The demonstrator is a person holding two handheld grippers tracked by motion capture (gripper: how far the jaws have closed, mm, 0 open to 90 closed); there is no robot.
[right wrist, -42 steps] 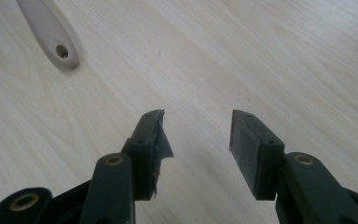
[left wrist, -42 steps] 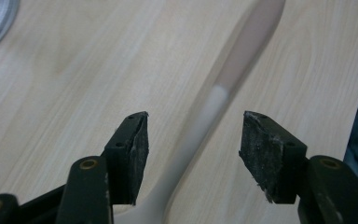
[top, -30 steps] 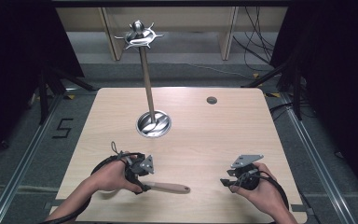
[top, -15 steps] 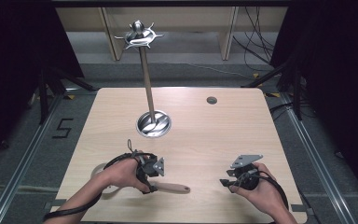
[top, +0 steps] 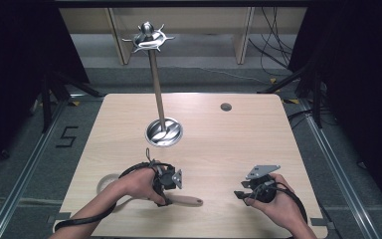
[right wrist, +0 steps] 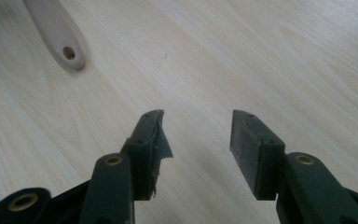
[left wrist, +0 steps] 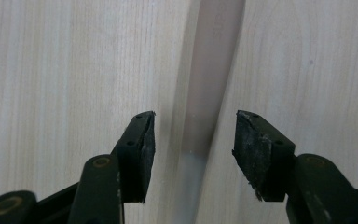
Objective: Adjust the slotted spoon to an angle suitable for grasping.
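- The left tool, in the person's left hand at the table's near edge, has been sliding rightward over the last second and is now sitting directly above the wooden handle.
- Its jaws are standing apart in the left gripper view, straddling the pale handle running between them; neither pad is touching it yet.
- The right tool, in the right hand, is staying where it was near the front right of the table, jaws apart over bare wood.
- In the right gripper view the handle's rounded end with its hanging hole is lying well off from that tool.
- A round pale shape is showing just left of the left wrist; I cannot tell what it is.
- Farther back, the steel stand is keeping its place mid-table, its post rising to a crown of hooks with nothing hanging from them.
- A small dark disc is lying near the far edge.
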